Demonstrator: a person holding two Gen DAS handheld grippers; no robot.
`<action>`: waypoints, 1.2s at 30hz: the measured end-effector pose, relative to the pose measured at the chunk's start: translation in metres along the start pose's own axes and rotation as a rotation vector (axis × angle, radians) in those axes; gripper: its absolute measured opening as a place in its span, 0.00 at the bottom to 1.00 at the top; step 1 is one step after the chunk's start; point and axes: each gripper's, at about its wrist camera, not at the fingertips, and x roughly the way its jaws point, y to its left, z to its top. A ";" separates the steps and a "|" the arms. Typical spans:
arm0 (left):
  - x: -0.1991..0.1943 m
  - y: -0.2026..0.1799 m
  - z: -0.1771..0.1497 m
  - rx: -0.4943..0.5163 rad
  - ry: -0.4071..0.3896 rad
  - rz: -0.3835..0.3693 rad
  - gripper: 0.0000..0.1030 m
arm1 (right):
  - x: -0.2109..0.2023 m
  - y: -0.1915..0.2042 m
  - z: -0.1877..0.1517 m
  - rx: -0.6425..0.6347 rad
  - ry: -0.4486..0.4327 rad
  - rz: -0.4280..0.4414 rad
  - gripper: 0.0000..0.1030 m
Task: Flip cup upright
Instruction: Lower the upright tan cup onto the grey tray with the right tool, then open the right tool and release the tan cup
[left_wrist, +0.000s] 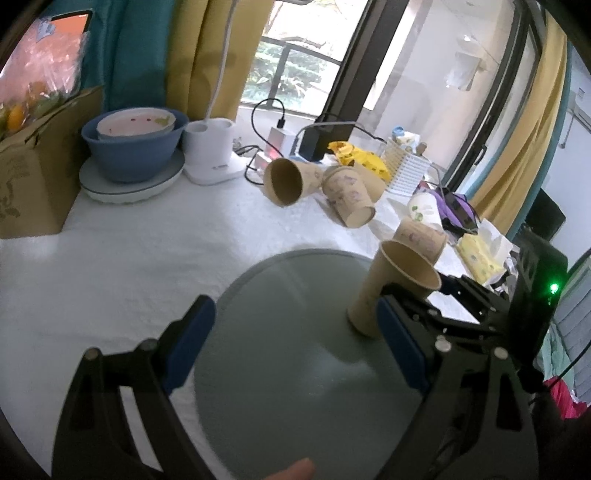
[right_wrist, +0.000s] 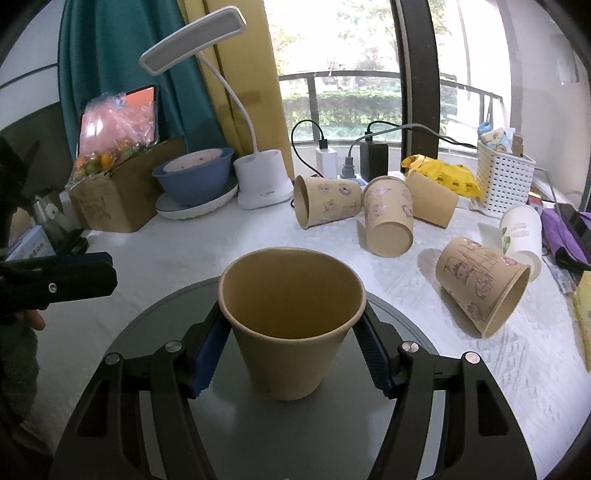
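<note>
A plain tan paper cup (right_wrist: 291, 325) stands upright, mouth up, on a round grey disc (right_wrist: 155, 332). My right gripper (right_wrist: 291, 350) has its blue pads on both sides of the cup and grips it. In the left wrist view the same cup (left_wrist: 395, 288) stands at the disc's (left_wrist: 288, 362) right edge with the right gripper behind it. My left gripper (left_wrist: 295, 339) is open and empty over the disc, left of the cup.
Several printed paper cups lie on their sides on the white cloth behind the disc (right_wrist: 325, 205) (right_wrist: 388, 221) (right_wrist: 480, 288). A white cup (right_wrist: 521, 236), a white basket (right_wrist: 502, 181), a lamp base (right_wrist: 262, 181), a blue bowl (right_wrist: 195, 177) and a cardboard box (right_wrist: 122, 199) stand at the back.
</note>
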 end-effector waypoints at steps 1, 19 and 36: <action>0.000 0.000 0.000 0.001 0.000 -0.001 0.87 | 0.000 0.000 0.000 0.002 0.000 -0.003 0.68; -0.009 -0.008 -0.004 0.026 -0.018 -0.018 0.87 | -0.009 -0.001 -0.005 0.030 0.014 -0.003 0.78; -0.055 -0.028 -0.019 0.069 -0.098 -0.036 0.87 | -0.055 0.011 -0.015 0.019 -0.034 -0.031 0.79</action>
